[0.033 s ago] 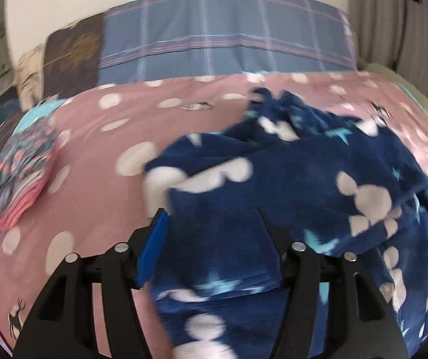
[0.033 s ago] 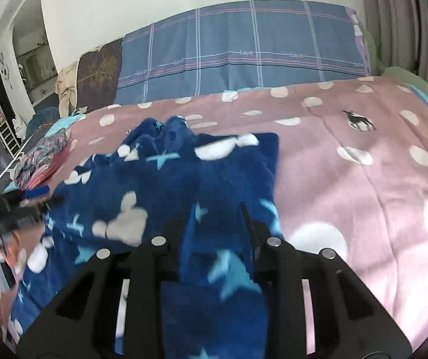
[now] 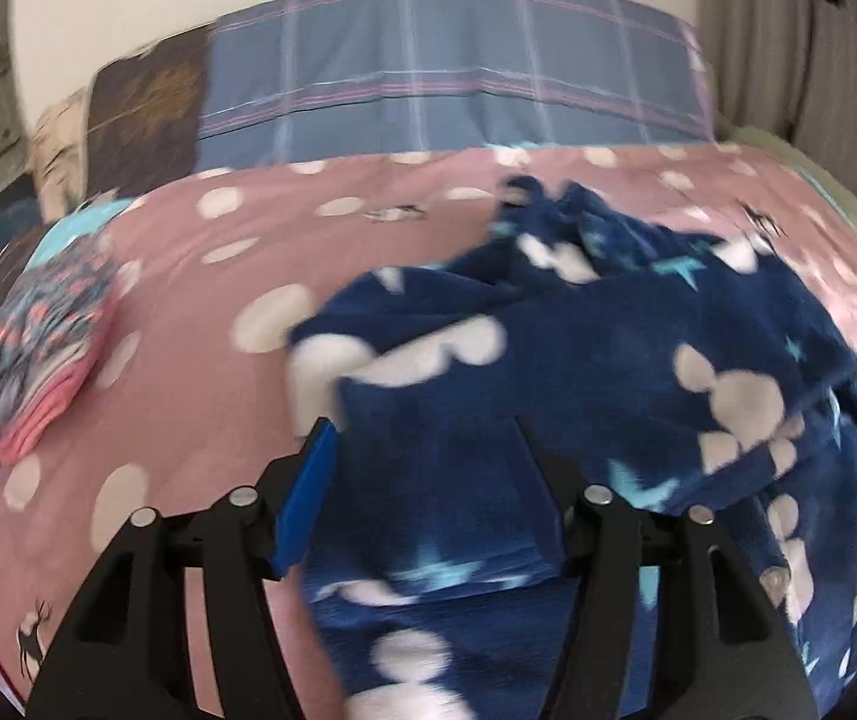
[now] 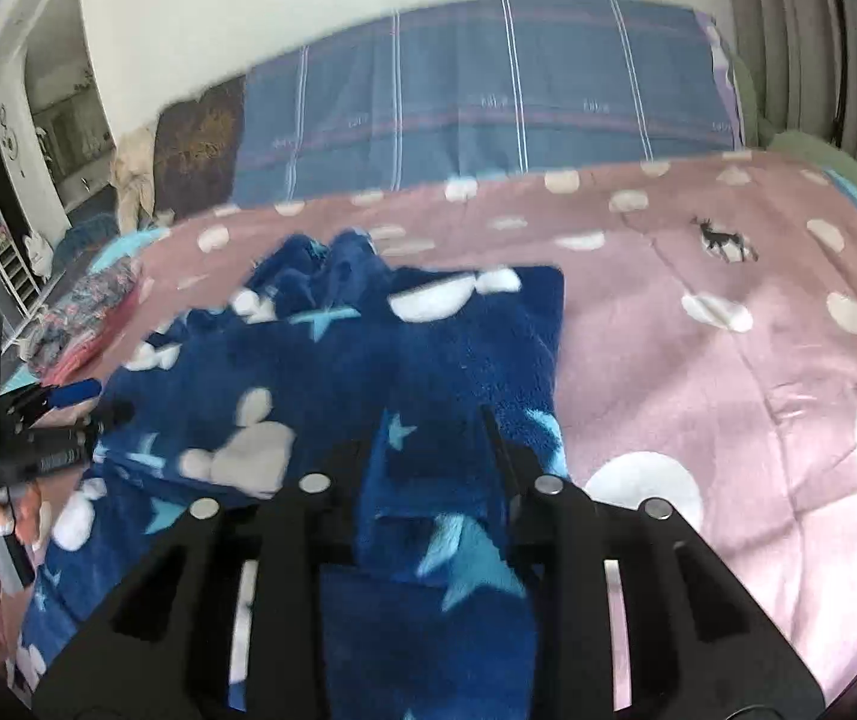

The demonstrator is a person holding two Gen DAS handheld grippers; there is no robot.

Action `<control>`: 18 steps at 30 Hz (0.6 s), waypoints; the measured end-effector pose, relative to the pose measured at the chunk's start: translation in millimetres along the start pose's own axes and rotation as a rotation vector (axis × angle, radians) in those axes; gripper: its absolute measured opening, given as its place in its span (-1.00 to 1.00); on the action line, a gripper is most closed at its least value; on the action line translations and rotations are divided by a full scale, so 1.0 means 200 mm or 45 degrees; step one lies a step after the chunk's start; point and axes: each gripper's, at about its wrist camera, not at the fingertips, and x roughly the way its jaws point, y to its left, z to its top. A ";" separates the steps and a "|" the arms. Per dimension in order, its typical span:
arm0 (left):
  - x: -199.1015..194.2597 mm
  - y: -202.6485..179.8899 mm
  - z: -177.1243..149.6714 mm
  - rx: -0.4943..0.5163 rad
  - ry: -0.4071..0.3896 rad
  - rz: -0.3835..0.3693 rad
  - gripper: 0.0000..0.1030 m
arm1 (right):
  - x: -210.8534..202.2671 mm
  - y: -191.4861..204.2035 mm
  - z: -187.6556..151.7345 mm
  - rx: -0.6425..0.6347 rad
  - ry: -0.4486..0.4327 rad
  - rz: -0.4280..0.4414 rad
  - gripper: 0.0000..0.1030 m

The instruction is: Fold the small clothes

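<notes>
Both my grippers — left (image 3: 428, 480), right (image 4: 434, 468) — clamp the navy star-patterned fleece garment (image 4: 320, 372); its bulk runs toward twelve o'clock.

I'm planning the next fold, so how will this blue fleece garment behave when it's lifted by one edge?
The blue fleece garment will probably flop and drape: it already lies in soft bunches and folds on the pink bedspread. Its thick, fuzzy pile suggests it grips rather than slips between the fingers of the right gripper and left gripper. It looks bulky, so unheld parts likely sag.
</notes>
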 end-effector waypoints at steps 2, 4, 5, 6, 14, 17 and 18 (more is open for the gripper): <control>0.13 -0.05 -0.05 0.050 0.081 0.050 0.56 | 0.17 -0.05 -0.05 0.028 0.194 -0.104 -0.48; 0.16 -0.03 -0.10 0.001 0.046 0.031 0.65 | 0.24 -0.11 -0.13 0.076 0.223 -0.068 -0.49; 0.15 -0.01 -0.10 -0.027 0.034 0.000 0.65 | 0.21 -0.10 -0.16 0.052 0.185 -0.062 -0.49; 0.14 0.01 -0.10 -0.046 0.036 -0.019 0.64 | 0.19 -0.09 -0.15 0.032 0.179 -0.074 -0.49; -0.03 0.05 0.33 -0.114 -0.158 -0.046 0.51 | 0.11 0.24 0.28 -0.103 0.013 0.087 -0.13; 0.15 0.01 0.48 -0.097 -0.100 -0.058 0.38 | 0.37 0.40 0.42 -0.127 0.143 0.200 -0.13; 0.20 -0.01 0.51 -0.093 -0.071 -0.070 0.37 | 0.45 0.44 0.44 -0.129 0.174 0.207 -0.13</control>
